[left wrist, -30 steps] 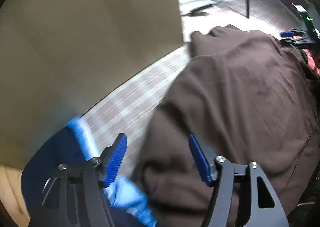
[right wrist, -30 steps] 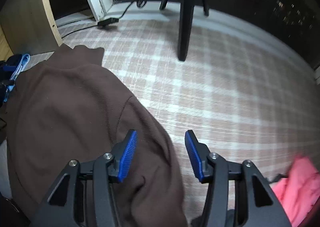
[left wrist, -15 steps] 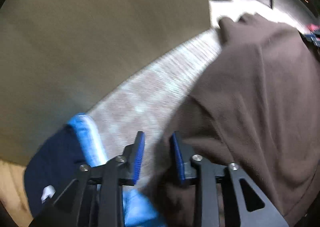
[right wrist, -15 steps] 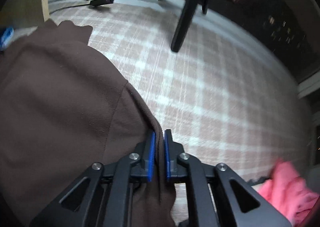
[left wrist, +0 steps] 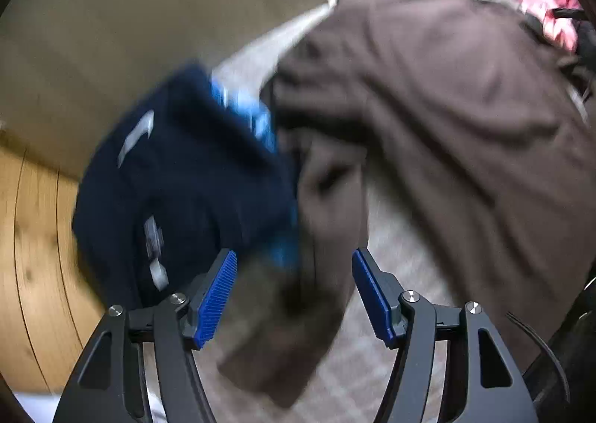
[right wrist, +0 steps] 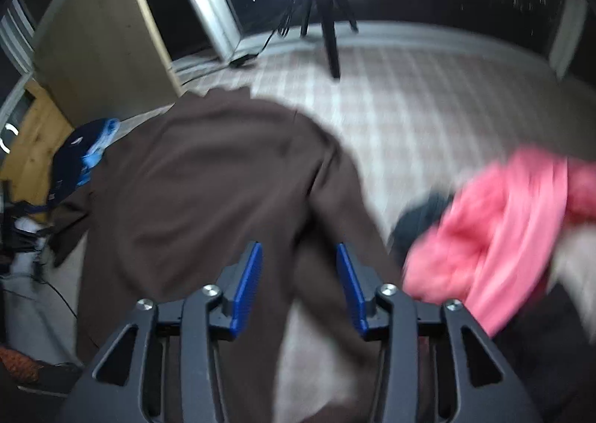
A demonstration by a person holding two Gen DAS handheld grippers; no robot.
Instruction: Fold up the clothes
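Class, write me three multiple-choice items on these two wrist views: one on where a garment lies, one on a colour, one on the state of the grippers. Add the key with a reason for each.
1. On which side of the brown garment does the pink garment lie in the right wrist view?
A. Its right
B. Its left
C. Under it

2. What colour are the gripper pads?
A. Red
B. Blue
C. White

3. How do the left gripper and right gripper stand?
A. Both open
B. Both shut
C. Only the left open

Key: 1 A, the pink heap fills the picture's right side; 2 B, ribbed blue pads show in both views; 3 A, each pair stands apart, clamping nothing.
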